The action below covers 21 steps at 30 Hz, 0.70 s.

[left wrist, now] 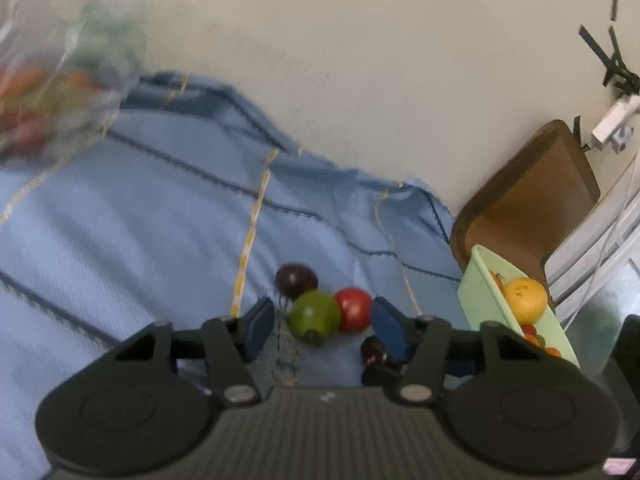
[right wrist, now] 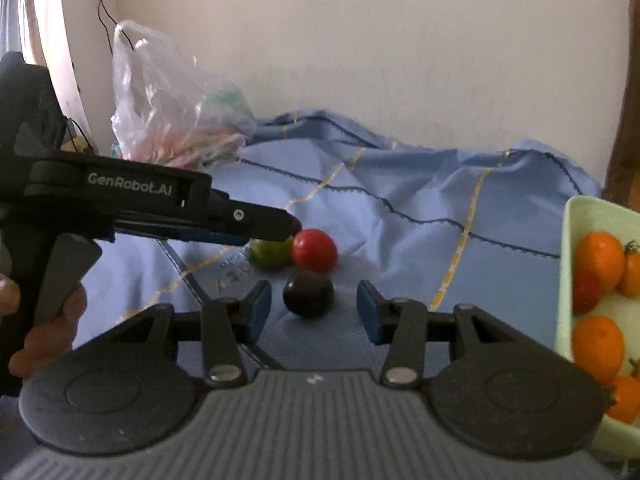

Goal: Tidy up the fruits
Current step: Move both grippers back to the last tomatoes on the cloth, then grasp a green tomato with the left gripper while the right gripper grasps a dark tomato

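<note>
Just short of the green fruit (left wrist: 315,317), the left hand-held gripper (left wrist: 322,322) stands released, its blue pads to either side of the green fruit and the red fruit (left wrist: 353,308) without pressing on either. The right hand-held gripper (right wrist: 314,309) is likewise released, a dark purple fruit (right wrist: 308,292) lying in the gap between its pads, touched by neither.

To my eye the step is picking loose fruit off the blue cloth (right wrist: 400,216) for the pale green tray (right wrist: 568,280), which sits well to the right of the green fruit. Since the green and red fruit touch, the left pads would do best to centre on one alone; closing across both could squirt one sideways. The right one looks better placed: a slow, square squeeze at the widest part should do.

The fruits are small, round, smooth and glossy, apt to roll. The cloth is soft, woven and rumpled, with yellow and dark stripes. The tray is rigid plastic, already holding orange fruit (right wrist: 598,258). Far left of the green fruit slumps a crinkled clear plastic bag (right wrist: 168,92).
</note>
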Motion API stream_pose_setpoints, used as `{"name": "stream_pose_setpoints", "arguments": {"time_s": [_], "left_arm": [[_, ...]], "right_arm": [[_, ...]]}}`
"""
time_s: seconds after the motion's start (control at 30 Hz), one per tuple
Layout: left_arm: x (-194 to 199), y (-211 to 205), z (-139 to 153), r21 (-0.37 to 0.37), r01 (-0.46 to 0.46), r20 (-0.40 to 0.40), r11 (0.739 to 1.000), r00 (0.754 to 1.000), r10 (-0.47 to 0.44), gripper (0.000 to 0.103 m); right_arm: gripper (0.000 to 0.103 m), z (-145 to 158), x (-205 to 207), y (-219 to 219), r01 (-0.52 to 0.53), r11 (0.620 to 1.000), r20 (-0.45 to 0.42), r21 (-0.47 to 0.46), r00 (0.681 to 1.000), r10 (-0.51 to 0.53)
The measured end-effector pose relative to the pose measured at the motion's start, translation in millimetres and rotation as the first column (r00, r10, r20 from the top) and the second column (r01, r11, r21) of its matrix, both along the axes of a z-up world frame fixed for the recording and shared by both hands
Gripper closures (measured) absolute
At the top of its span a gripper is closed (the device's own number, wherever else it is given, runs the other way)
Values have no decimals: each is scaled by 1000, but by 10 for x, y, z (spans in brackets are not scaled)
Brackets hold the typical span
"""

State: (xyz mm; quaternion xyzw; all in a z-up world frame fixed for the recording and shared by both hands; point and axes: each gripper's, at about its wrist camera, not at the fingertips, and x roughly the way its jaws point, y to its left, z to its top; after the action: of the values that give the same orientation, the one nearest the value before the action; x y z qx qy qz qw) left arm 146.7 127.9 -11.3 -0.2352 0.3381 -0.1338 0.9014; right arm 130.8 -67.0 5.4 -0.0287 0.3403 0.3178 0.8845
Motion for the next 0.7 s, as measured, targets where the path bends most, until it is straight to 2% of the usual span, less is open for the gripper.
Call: {"name": "stream_pose_setpoints", "arguments": {"time_s": [0.03,0.07,0.1,0.17,0.23,0.37,0.53,0.7], "left_arm": [[-15,-9,-10,4,-3,6,1000,1000,3,55],[-26,-10,-13,7,-10,9,1000,1000,10,66],[-27,2,-35,-12,-6,-6,1000,1000,6,74],[-65,49,-72,-79,-14,-16,997,1000,13,75],[-154,59,-78,-102,-20,-17,995,1000,18,75],[-456,-10,-84,-117,1,-13,993,1000,-2,75],[-891,-225,-87,-124,77,-8,989,997,-79,75],[-984,-522,-41,-118,146,-10,982,989,-149,74]], "right_arm": [[65,11,-6,-6,2,1000,5,6,1000,-2],[73,15,-10,-10,-5,1000,5,17,1000,5],[73,11,-27,-13,-5,1000,5,15,1000,5],[73,15,-70,-22,-1,1000,9,14,1000,1],[73,12,-157,-53,-1,1000,12,18,1000,1],[73,28,-381,-173,-6,999,6,45,1000,5],[73,43,-764,-398,-15,997,7,69,1000,14],[73,45,-1037,-634,14,995,23,99,1000,-17]]}}
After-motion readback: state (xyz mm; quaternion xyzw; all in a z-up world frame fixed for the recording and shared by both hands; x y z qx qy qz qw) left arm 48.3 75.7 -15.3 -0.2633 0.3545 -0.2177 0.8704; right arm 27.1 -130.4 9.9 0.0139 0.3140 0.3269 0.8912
